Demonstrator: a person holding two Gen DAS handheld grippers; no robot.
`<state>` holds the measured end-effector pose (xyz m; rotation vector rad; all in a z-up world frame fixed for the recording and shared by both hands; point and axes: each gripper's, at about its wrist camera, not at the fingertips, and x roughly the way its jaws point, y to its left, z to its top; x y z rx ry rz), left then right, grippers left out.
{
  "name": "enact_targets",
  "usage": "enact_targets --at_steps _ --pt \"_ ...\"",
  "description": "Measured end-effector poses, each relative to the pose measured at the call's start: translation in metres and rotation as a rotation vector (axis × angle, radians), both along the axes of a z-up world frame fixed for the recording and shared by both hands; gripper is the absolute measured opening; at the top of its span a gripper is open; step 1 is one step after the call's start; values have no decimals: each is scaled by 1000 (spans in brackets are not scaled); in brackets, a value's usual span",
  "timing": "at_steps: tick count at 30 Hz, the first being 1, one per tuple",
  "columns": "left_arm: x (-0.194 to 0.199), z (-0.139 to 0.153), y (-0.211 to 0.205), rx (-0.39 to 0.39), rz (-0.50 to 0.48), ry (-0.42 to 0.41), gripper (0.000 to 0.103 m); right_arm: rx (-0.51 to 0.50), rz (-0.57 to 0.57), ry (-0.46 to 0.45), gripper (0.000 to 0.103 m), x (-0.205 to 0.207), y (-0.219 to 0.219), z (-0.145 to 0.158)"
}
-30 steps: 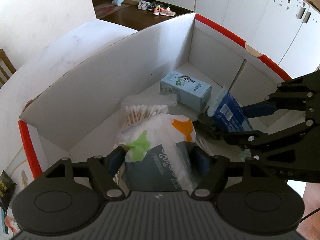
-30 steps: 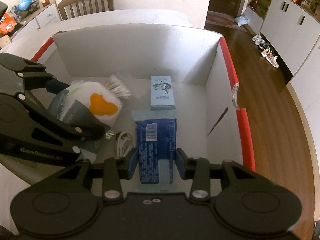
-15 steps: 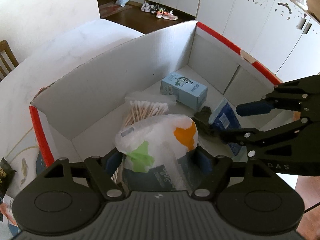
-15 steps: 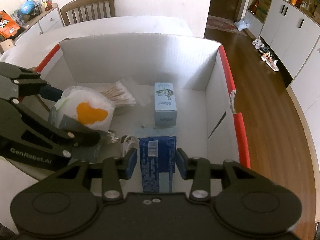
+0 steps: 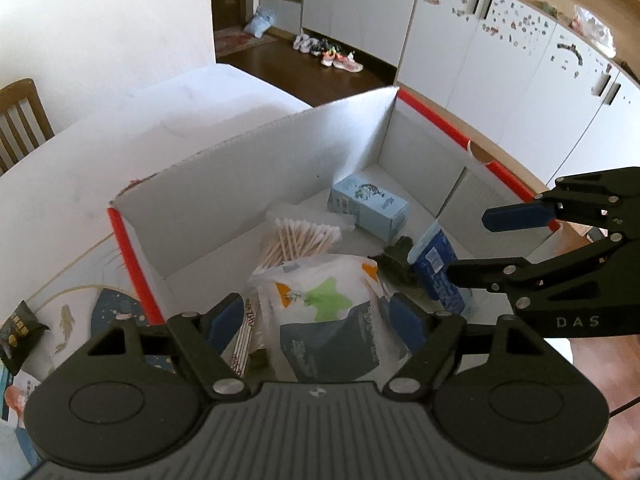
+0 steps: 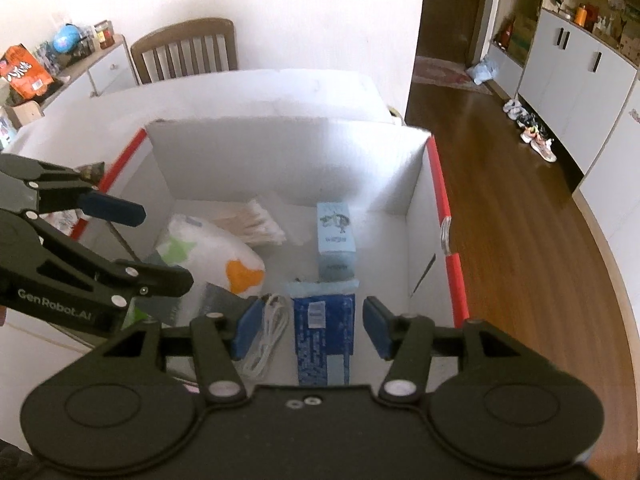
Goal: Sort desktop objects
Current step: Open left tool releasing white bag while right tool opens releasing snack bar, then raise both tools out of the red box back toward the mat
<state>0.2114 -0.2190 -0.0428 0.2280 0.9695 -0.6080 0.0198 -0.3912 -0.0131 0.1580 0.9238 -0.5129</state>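
A white cardboard box with red rims holds the sorted items. A white tissue bag with green and orange shapes lies on the box floor. My left gripper hovers open above it, and both pads stand clear of the bag's sides. A blue wipes packet lies flat near the right wall. My right gripper is over the packet with its jaws opening, and there is a gap on each side of the packet. Each gripper also shows in the other's view, the right gripper and the left gripper.
Also in the box are cotton swabs, a light-blue carton, a white cable and a small dark object. A dark snack packet lies on the table outside the box. A wooden chair stands behind the table.
Both grippers have risen away from the box floor. The right jaws have widened off the blue packet, which stays lying in the box. The tissue bag now sits lower between the left fingers.
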Motion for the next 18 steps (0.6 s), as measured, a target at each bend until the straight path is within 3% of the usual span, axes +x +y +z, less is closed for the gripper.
enact_targets --at_steps 9,12,16,18 --pt "-14 14 20 -43 42 -17 83 -7 15 -45 57 -4 13 18" --pt "-19 17 25 -68 47 -22 85 -17 20 -60 71 -5 18 20" --pt "-27 20 32 -85 64 -37 91 -14 30 -73 74 -5 24 23" --pt "-31 21 37 -96 77 -46 100 -17 35 -77 77 -5 28 24"
